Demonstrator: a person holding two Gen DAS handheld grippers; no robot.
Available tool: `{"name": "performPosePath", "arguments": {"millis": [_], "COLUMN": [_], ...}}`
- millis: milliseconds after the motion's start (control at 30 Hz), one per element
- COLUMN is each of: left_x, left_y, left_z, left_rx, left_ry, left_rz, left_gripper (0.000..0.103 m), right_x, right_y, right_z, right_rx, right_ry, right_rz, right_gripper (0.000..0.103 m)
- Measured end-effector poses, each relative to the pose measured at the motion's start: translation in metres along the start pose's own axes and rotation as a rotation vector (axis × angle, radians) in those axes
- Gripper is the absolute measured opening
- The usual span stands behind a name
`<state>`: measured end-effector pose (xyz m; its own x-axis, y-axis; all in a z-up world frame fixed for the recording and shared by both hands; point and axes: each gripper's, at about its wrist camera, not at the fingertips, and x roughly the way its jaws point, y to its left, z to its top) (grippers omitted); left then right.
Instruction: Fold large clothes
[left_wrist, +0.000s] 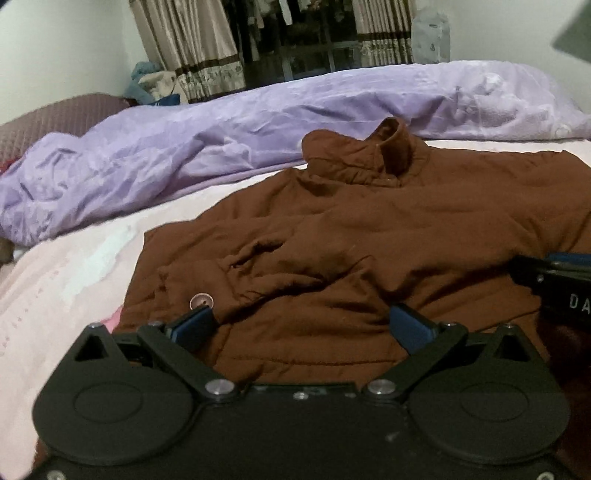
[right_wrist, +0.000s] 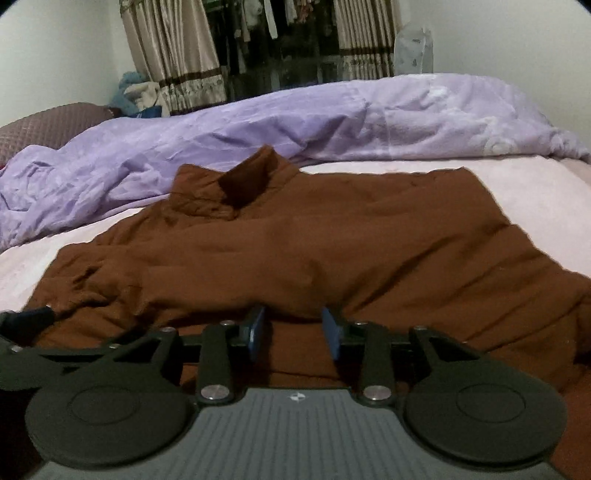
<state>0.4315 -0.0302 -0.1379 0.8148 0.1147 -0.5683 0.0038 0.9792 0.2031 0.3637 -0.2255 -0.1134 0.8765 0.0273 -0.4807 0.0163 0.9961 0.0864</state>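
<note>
One brown jacket (left_wrist: 369, 229) spread flat on the bed (left_wrist: 66, 280), just ahead of two tools. Left tool (left_wrist: 308, 321) released, jaws wide; right tool (right_wrist: 294, 328) half-parted, clamping nothing. One lilac duvet (left_wrist: 229, 136) beyond.

Both my wrist cameras sit low and close over the near hem of the brown jacket (left_wrist: 369, 229), tilted slightly down, facing 12 o'clock across the bed (left_wrist: 74, 266). They share the jacket, the purple duvet (right_wrist: 258, 122) and the curtains (right_wrist: 173, 51) beyond.
</note>
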Motion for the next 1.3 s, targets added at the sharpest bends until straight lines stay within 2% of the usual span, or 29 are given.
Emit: {"name": "performPosePath", "arguments": {"millis": [100, 167, 233, 300, 333, 400, 433, 467, 500, 533, 600, 667, 700, 767, 800, 833, 900, 1000, 1100, 1133, 1167, 1200, 1267, 1300], "left_x": [-0.001, -0.002, -0.003, -0.002, 0.0, 0.012, 0.014, 0.012, 0.005, -0.006, -0.03, -0.053, -0.067, -0.098, -0.115, -0.13, -0.152, -0.155, -0.138, -0.133, -0.129, -0.123, -0.112, -0.115], "left_y": [0.002, 0.009, 0.019, 0.049, 0.069, 0.108, 0.12, 0.123, 0.12, 0.114, 0.102, 0.093, 0.09, 0.087, 0.086, 0.086, 0.085, 0.077, 0.068, 0.064, 0.062, 0.06, 0.058, 0.065], "left_z": [-0.003, -0.001, 0.0, -0.005, -0.009, -0.017, -0.019, -0.019, -0.016, -0.012, -0.003, 0.003, 0.006, 0.005, 0.001, -0.006, -0.024, -0.053, -0.073, -0.077, -0.081, -0.087, -0.098, -0.104], "left_rx": [-0.005, 0.019, 0.06, 0.023, -0.028, -0.169, -0.223, -0.232, -0.202, -0.154, -0.059, -0.018, -0.005, -0.027, -0.055, -0.078, -0.119, -0.164, -0.141, -0.127, -0.111, -0.089, -0.058, -0.079], "left_ry": [0.0, 0.0, 0.002, 0.01, 0.028, 0.099, 0.115, 0.123, 0.114, 0.085, 0.039, 0.025, 0.022, 0.015, 0.001, -0.018, -0.048, -0.035, 0.088, 0.104, 0.117, 0.139, 0.169, 0.141], "left_rz": [-0.013, -0.001, 0.062, 0.126, 0.105, -0.069, -0.119, -0.132, -0.123, -0.101, -0.052, -0.026, -0.015, 0.027, 0.02, -0.012, -0.085, -0.105, -0.107, -0.092, -0.072, -0.047, -0.024, -0.045], "left_gripper": [0.103, 0.103, 0.103, 0.103, 0.103, 0.103, 0.103, 0.103, 0.103, 0.103, 0.103, 0.103, 0.103, 0.103, 0.103, 0.103, 0.103, 0.103, 0.103, 0.103, 0.103, 0.103, 0.103, 0.103], "right_x": [-0.004, -0.006, -0.008, -0.013, -0.016, -0.018, -0.018, -0.017, -0.018, -0.018, -0.025, -0.039, -0.051, -0.082, -0.095, -0.108, -0.128, -0.135, -0.125, -0.12, -0.113, -0.113, -0.11, -0.113], "right_y": [0.001, -0.009, -0.026, -0.047, -0.061, -0.089, -0.104, -0.118, -0.131, -0.131, -0.121, -0.104, -0.095, -0.078, -0.068, -0.057, -0.036, -0.003, 0.004, 0.006, 0.007, 0.007, -0.006, -0.016], "right_z": [-0.002, -0.002, 0.0, -0.001, 0.0, 0.002, 0.003, 0.005, 0.01, 0.01, 0.016, 0.02, 0.021, 0.02, 0.017, 0.011, -0.001, -0.035, -0.048, -0.055, -0.068, -0.068, -0.08, -0.084], "right_rx": [-0.042, -0.032, -0.024, -0.014, 0.002, 0.049, 0.088, 0.144, 0.189, 0.189, 0.102, 0.063, 0.063, 0.073, 0.073, 0.067, 0.045, 0.023, 0.012, 0.006, -0.029, -0.029, -0.03, -0.008], "right_ry": [-0.017, -0.015, -0.02, -0.031, -0.037, -0.033, -0.021, -0.01, 0.017, 0.017, 0.031, 0.019, 0.003, -0.03, -0.047, -0.061, -0.066, -0.028, 0.025, 0.044, 0.072, 0.072, 0.072, 0.05], "right_rz": [-0.067, -0.066, -0.107, -0.172, -0.216, -0.301, -0.323, -0.306, -0.245, -0.245, -0.247, -0.286, -0.273, -0.178, -0.13, -0.088, -0.026, 0.052, 0.061, 0.051, -0.033, -0.033, -0.127, -0.105], "right_gripper": [0.036, 0.034, 0.022, 0.022, 0.023, 0.023, 0.023, 0.023, 0.023, 0.024, 0.031, 0.036, 0.039, 0.042, 0.046, 0.051, 0.053, 0.053, 0.053, 0.052, 0.052, 0.052, 0.053, 0.053]}}
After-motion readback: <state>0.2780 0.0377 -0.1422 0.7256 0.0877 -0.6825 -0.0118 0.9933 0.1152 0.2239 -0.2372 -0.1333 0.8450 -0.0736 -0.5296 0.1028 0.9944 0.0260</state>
